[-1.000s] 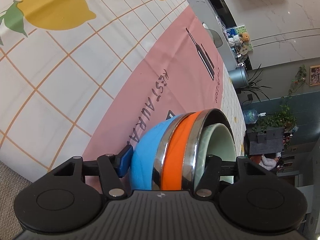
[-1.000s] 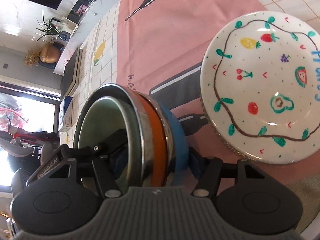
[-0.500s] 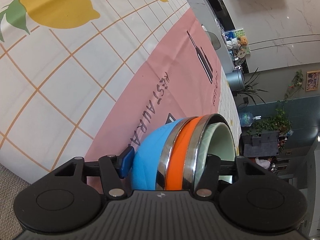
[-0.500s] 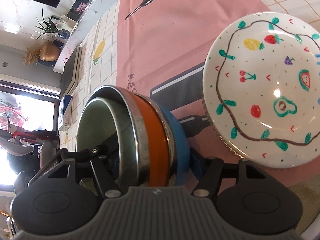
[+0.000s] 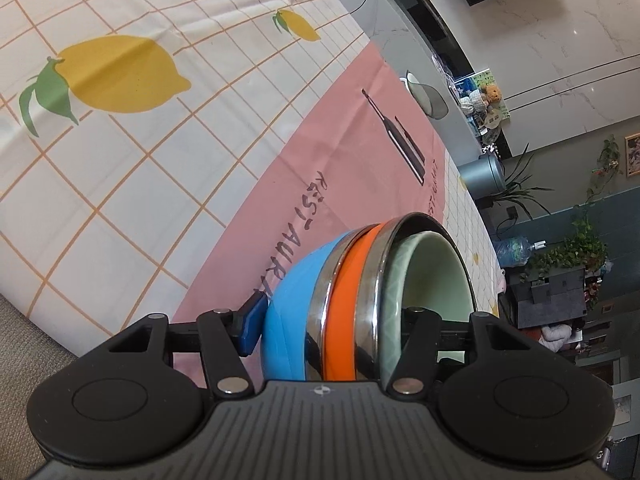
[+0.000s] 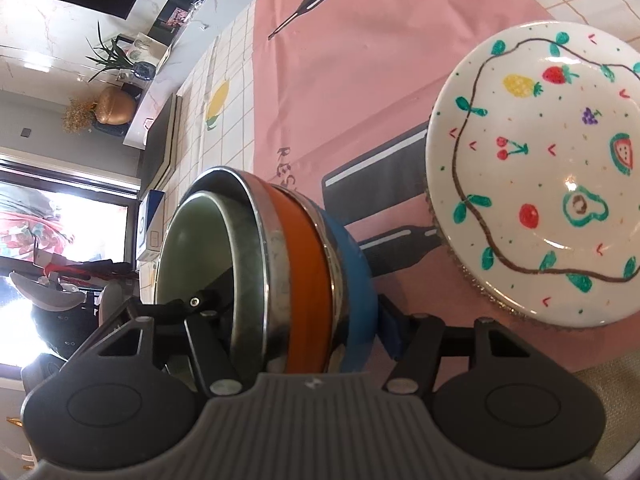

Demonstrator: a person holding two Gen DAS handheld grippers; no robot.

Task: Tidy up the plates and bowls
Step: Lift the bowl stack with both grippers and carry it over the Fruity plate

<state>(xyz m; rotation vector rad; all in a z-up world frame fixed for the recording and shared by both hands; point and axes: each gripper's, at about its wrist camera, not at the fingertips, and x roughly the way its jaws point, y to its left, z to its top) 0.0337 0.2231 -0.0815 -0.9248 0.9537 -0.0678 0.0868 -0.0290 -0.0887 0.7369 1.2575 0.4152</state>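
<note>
Gripping the nested bowls (image 5: 352,304) from opposite sides, your left gripper (image 5: 332,320) and right gripper (image 6: 296,312) both clamp them beside the plate (image 6: 552,184).

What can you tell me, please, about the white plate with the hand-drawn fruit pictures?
The round white ceramic-looking plate with drawn fruit appears only in the right wrist view. A wavy brown line with green leaves loops around its glossy face, enclosing a pineapple, strawberry, grapes, cherries, watermelon slice, avocado and a red fruit among small red ticks and dots. It is empty and lies face up on the pink placemat, seemingly atop a rough woven edge. Nothing else touches it; the nested bowls stay apart.
</note>
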